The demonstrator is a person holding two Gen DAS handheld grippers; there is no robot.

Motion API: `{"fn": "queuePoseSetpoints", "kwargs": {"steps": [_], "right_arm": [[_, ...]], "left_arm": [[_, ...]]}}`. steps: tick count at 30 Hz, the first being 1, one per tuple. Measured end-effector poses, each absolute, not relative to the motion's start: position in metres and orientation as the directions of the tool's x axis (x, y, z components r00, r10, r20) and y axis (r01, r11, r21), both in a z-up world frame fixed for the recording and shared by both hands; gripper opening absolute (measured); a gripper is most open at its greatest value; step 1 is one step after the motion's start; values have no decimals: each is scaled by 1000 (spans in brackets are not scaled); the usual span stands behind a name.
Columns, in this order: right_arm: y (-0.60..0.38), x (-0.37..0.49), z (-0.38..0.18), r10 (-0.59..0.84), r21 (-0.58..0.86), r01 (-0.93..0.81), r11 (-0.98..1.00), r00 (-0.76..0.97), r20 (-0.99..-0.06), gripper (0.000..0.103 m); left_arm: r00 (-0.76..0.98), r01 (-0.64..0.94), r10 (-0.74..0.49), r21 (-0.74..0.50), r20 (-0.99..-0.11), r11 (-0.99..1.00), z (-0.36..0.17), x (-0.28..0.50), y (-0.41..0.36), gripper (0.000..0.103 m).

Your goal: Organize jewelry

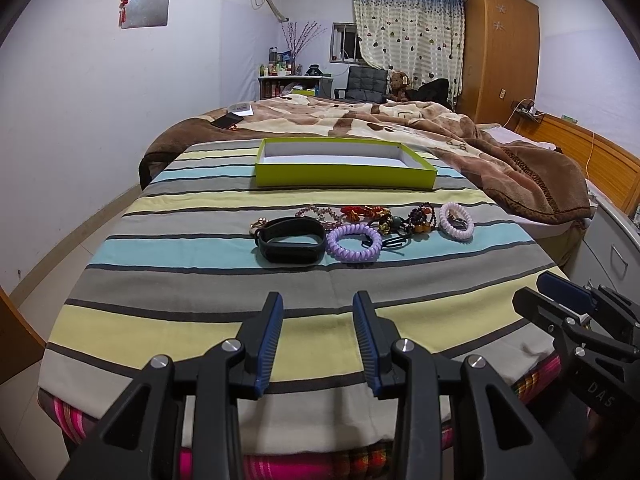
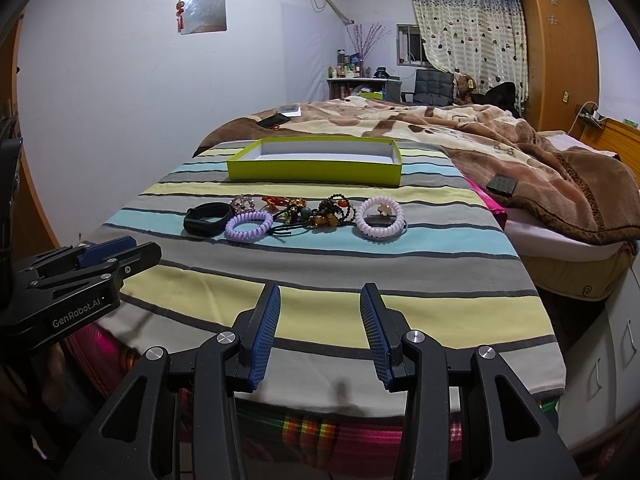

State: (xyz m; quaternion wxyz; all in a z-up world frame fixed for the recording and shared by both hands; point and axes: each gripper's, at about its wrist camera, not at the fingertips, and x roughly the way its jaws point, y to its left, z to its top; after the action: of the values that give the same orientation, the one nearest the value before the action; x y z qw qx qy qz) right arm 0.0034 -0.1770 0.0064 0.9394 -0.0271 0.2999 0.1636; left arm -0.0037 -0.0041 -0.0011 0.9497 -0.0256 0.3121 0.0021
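Note:
A row of jewelry lies on a striped cloth: a black wristband (image 1: 291, 239) (image 2: 208, 219), a purple coil bracelet (image 1: 353, 241) (image 2: 248, 226), a pale pink coil bracelet (image 1: 456, 222) (image 2: 379, 218), a red knotted ornament (image 1: 362, 212) (image 2: 280, 201), and dark bead bracelets (image 1: 420, 218) (image 2: 334, 210). An empty green box (image 1: 344, 172) (image 2: 316, 170) stands behind them. My left gripper (image 1: 318, 304) (image 2: 116, 254) is open and empty near the cloth's front edge. My right gripper (image 2: 320, 294) (image 1: 560, 292) is open and empty beside it.
The striped cloth (image 1: 200, 280) covers the bed's near end. A brown blanket (image 1: 500, 152) is heaped behind and to the right. A phone (image 1: 227, 121) lies at the far left of the bed. A dark flat object (image 2: 502, 184) lies on the blanket. White drawers (image 2: 600, 360) stand at right.

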Motion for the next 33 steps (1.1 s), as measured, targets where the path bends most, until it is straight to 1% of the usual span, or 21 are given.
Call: {"fn": "queuePoseSetpoints", "kwargs": {"steps": [21, 33], "right_arm": [[-177, 4, 7, 291, 48, -323, 945, 767, -572, 43], [-177, 2, 10, 290, 46, -322, 946, 769, -569, 42]], "left_arm": [[809, -34, -7, -59, -588, 998, 3, -6, -7, 38], [810, -11, -25, -58, -586, 998, 3, -5, -6, 38]]}}
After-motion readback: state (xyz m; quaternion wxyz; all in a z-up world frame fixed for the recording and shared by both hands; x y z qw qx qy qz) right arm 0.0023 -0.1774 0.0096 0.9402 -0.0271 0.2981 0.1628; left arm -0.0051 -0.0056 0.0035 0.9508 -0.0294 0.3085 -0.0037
